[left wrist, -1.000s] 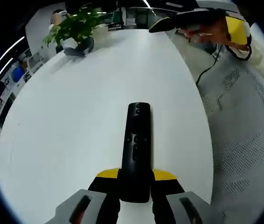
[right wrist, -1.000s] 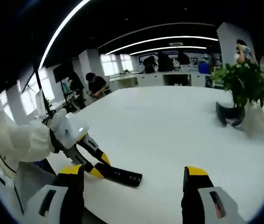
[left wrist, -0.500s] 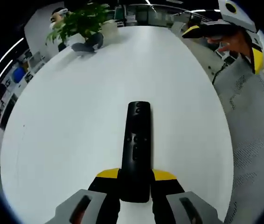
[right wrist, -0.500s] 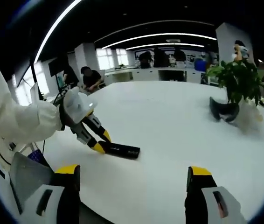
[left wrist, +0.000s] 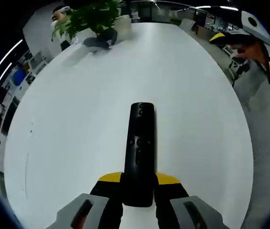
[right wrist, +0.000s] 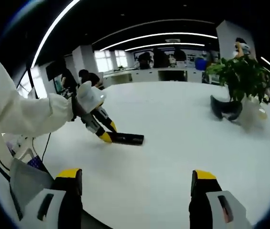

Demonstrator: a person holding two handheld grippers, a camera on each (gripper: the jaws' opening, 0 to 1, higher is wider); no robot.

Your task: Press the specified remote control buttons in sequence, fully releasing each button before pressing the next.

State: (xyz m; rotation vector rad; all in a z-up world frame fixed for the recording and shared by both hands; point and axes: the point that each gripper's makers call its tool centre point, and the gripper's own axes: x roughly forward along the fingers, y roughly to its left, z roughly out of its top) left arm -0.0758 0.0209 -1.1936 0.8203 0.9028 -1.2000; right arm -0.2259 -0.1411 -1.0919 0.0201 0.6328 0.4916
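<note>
A long black remote control with small buttons on its top face points away from me in the left gripper view. My left gripper is shut on its near end, yellow jaw tips on either side. In the right gripper view the same remote is held above the white table by the left gripper, with a white sleeve behind it. My right gripper stands open with a wide gap and nothing between its fingers. It also appears at the upper right of the left gripper view, right gripper.
A potted green plant stands at the table's far side, with a dark curved object at its foot. A grey mesh chair back is near the table edge. People sit at desks in the background.
Both cameras have shifted: the left gripper with the remote has moved further over the table, and in the right gripper view it sits higher and further in. Both grips are unchanged.
</note>
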